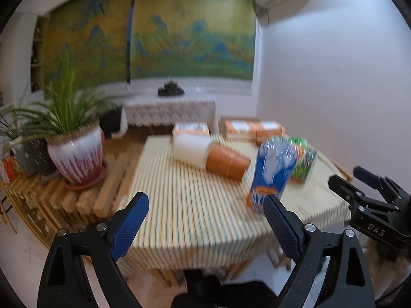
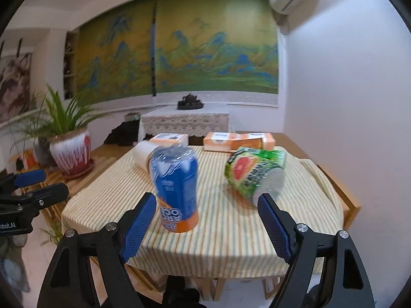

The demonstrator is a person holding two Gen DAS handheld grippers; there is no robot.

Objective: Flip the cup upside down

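Observation:
On the striped tablecloth (image 1: 185,205) an orange-and-white paper cup (image 1: 208,154) lies on its side, mouth facing left; in the right wrist view only its white rim (image 2: 141,154) shows behind the blue cup. The blue plastic-wrapped cup (image 1: 272,172) (image 2: 176,187) stands with its printing inverted. A green watermelon-print cup (image 1: 304,164) (image 2: 254,174) lies tilted on its side at the right. My left gripper (image 1: 205,200) hangs open and empty before the table's front edge. My right gripper (image 2: 207,197) (image 1: 352,179) is open and empty too, in front of the blue cup.
Two orange boxes (image 1: 253,128) (image 1: 190,128) sit at the table's far edge. A potted plant (image 1: 77,159) stands on a slatted wooden bench (image 1: 77,200) to the left. Farther back is a lace-covered small table (image 1: 169,113). A white wall (image 2: 346,102) closes the right side.

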